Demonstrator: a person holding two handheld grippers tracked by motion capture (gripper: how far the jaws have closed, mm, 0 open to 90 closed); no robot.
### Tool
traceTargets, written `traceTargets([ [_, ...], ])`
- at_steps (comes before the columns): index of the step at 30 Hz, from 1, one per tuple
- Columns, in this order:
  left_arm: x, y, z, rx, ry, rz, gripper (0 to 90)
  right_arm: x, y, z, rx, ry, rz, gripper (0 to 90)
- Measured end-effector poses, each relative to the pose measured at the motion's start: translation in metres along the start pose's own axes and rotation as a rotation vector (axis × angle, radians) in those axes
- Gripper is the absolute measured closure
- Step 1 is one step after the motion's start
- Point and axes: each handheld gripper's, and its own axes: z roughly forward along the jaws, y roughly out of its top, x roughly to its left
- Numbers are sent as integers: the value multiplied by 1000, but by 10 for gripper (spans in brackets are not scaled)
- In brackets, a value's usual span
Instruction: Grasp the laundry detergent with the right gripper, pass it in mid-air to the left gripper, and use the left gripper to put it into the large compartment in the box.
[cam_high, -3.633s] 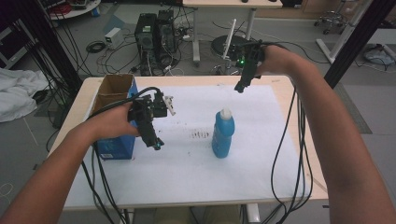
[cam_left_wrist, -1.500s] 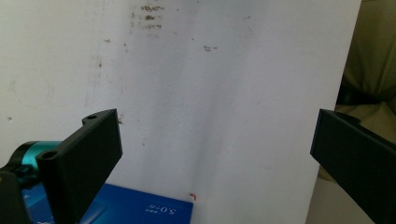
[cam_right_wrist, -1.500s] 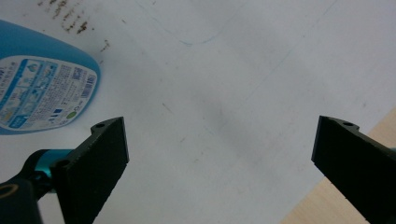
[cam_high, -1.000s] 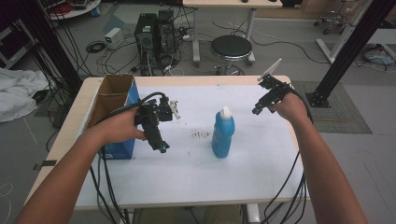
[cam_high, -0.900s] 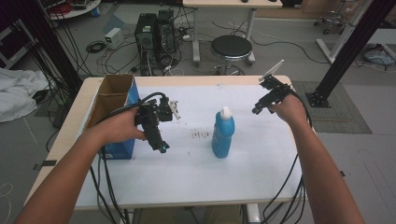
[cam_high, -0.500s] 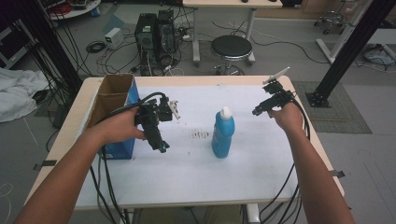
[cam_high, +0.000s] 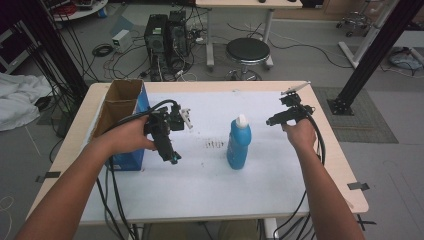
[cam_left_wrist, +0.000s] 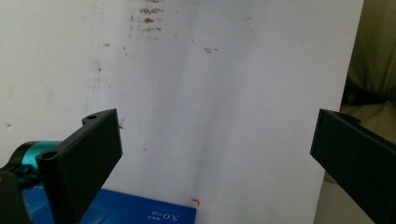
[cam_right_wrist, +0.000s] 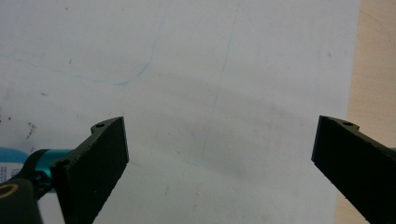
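Between your grippers only the blue bottle (cam_high: 239, 143) is standing; the cardboard box (cam_high: 121, 120) is blocking the worktop's (cam_high: 210, 190) left edge.

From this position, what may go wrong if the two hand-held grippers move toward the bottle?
1. The tall blue plastic bottle with a white cap stands upright and free on the white sheet; a sideways bump from the right hand-held gripper might tip it.
2. The left hand-held gripper is close to the blue cardboard box, so its trailing black cable could catch on the box.
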Motion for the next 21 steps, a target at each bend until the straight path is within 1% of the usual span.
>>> traceTargets([
  [3, 0, 0, 0, 0, 0, -2, 21, 1, -4, 0, -44, -2, 17, 28],
  [5, 0, 0, 1, 2, -1, 0, 21, 1, -7, 2, -59, -10, 26, 28],
  [6, 0, 0, 1, 2, -1, 0, 21, 0, -9, 2, -66, -6, 22, 28],
  [11, 0, -1, 1, 5, 0, 1, 21, 0, -15, 4, -95, 2, 39, 28],
  [13, 0, -1, 1, 5, 0, 0, 21, 0, -17, 4, -106, 1, 37, 28],
  [16, 1, -2, 1, 9, 0, 1, 21, 0, -20, 3, -144, -5, 39, 28],
  [19, 2, -3, 1, 6, 2, -6, 21, -1, -23, 4, -160, -3, 44, 28],
  [20, 2, -3, 1, 7, 2, -4, 21, 0, -25, 5, -163, -3, 51, 28],
  [21, 2, -4, 1, 7, 1, -5, 21, 0, -29, 6, -182, 0, 58, 28],
])
